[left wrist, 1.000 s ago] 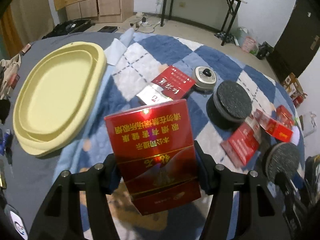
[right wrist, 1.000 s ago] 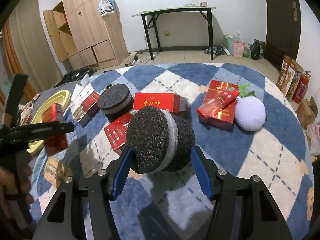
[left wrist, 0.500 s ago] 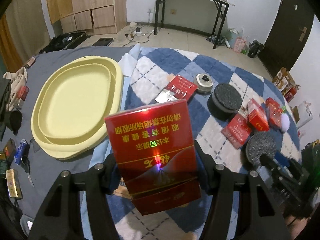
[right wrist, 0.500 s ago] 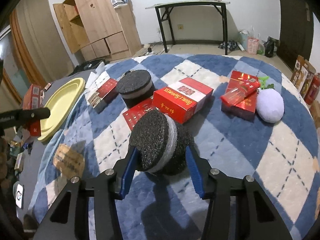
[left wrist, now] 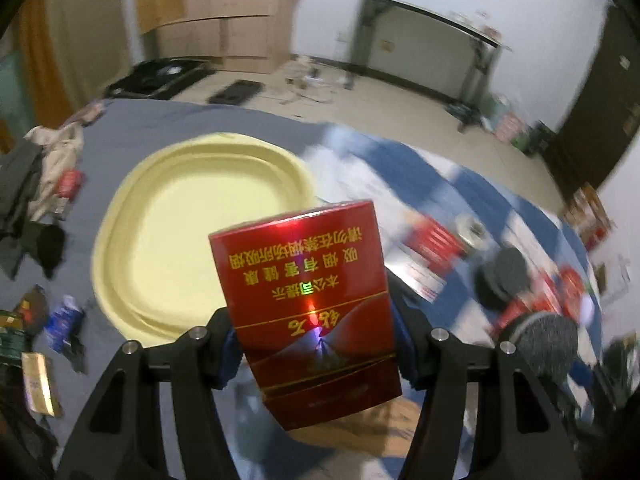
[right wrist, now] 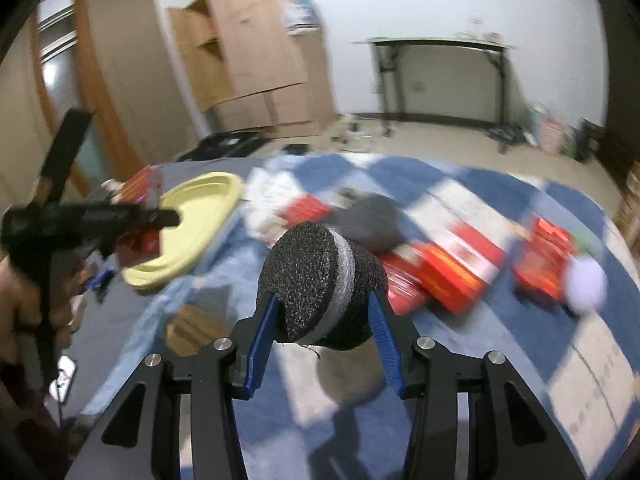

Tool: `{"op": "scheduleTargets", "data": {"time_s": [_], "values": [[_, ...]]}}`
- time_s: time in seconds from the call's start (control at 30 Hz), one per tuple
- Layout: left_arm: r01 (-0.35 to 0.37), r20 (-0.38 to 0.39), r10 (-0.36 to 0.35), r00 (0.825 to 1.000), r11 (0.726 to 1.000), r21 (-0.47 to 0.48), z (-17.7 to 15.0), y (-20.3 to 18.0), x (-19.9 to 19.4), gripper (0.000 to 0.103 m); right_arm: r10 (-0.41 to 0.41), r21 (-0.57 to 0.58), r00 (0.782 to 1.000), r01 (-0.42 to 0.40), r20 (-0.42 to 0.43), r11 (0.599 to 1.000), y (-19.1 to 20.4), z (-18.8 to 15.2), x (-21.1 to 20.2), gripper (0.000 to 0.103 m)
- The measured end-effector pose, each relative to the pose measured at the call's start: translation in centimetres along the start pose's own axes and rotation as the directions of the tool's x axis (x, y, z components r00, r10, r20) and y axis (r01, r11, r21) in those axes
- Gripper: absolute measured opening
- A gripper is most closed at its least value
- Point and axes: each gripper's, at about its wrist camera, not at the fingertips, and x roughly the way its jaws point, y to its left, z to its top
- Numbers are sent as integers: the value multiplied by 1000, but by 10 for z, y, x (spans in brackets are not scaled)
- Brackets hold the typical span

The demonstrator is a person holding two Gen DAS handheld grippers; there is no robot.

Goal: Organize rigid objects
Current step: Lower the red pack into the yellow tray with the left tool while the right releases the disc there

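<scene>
In the left wrist view my left gripper [left wrist: 316, 344] is shut on a red cigarette box [left wrist: 304, 288] with gold print, held upright in the air. Just beyond it lies a yellow oval tray [left wrist: 160, 240] on the grey sheet. In the right wrist view my right gripper [right wrist: 320, 308] is shut on a black foam puck [right wrist: 304, 272] with a white band. Its blue pads press the puck's sides, and the puck hangs above the blue checked blanket. The same view shows the left gripper [right wrist: 152, 216] with its red box [right wrist: 140, 184] over the near end of the tray [right wrist: 200, 208].
A second foam puck [right wrist: 372, 220], several red boxes [right wrist: 452, 272] and a white ball [right wrist: 586, 286] lie on the blanket to the right. A small round tin [left wrist: 472, 228] sits near them. Clothes and small clutter [left wrist: 44, 184] lie left of the tray. A hand [right wrist: 16, 300] holds the left gripper.
Both grippers rose and swung left toward the yellow tray, each with its object. The right jaws narrowed on the foam puck, which lifted off the blanket.
</scene>
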Motion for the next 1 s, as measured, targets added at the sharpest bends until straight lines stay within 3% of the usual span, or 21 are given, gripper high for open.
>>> {"op": "scheduleTargets", "data": {"time_s": [0.23, 0.37, 0.5, 0.67, 0.87, 0.93, 1.0], "values": [[-164, -35, 162, 986, 985, -46, 28, 100, 37, 63, 153, -68, 987, -156, -41, 985, 91, 53, 89, 46], [-130, -93, 117, 989, 980, -149, 25, 137, 62, 63, 191, -106, 976, -202, -103, 974, 134, 67, 148, 46], [-166, -120, 151, 981, 978, -126, 24, 150, 82, 63, 195, -113, 964, -217, -182, 969, 164, 80, 206, 46], [-119, -184, 90, 979, 981, -151, 14, 162, 111, 63, 163, -189, 948, -219, -273, 957, 190, 83, 266, 46], [-148, -214, 121, 969, 982, -114, 15, 156, 124, 65, 185, -140, 943, -230, -276, 963, 191, 97, 289, 47], [-122, -206, 91, 974, 982, -145, 15, 156, 122, 70, 196, -118, 938, -237, -286, 964, 188, 100, 292, 48], [-103, -210, 68, 975, 981, -164, 16, 155, 119, 86, 201, -105, 938, -239, -283, 965, 184, 98, 284, 53]]}}
